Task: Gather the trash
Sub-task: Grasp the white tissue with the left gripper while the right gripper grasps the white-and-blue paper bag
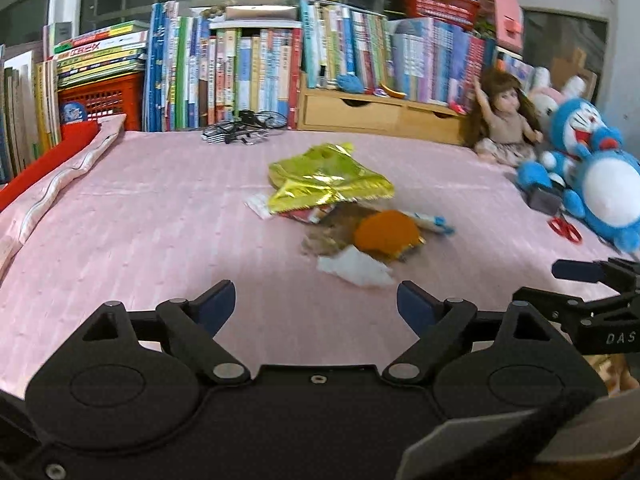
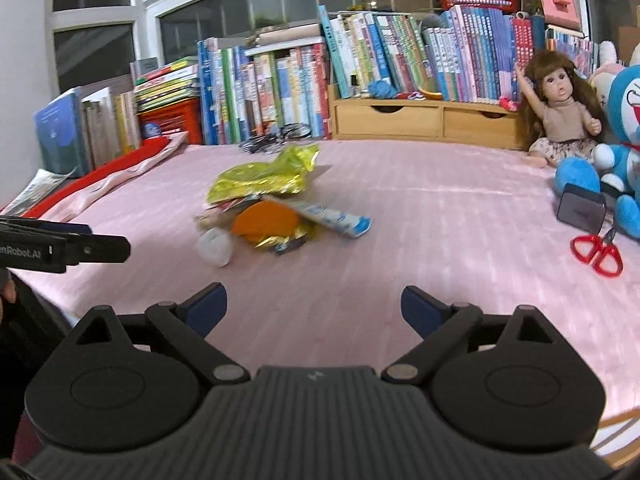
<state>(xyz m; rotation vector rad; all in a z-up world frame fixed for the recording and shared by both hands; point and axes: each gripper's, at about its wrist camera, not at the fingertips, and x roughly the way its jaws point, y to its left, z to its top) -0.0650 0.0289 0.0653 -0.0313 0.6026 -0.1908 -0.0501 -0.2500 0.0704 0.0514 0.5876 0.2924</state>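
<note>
Black left gripper (image 2: 90, 248) marked "enRobot.AI"

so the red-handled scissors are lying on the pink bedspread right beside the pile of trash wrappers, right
Not quite. The red-handled scissors do lie on the pink bedspread, but beside the blue plush toy, well apart from the pile of trash wrappers. The right wrist view shows it.

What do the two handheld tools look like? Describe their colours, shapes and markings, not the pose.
Both tools are matt black, each with two round housings and angled linkage arms with silver pivot pins, ending in dark blue finger pads. The left tool has a smooth black body with one small centre screw. The right tool has a ribbed grey-black body with a small light mark. Seen side-on, both carry white lettering.
</note>
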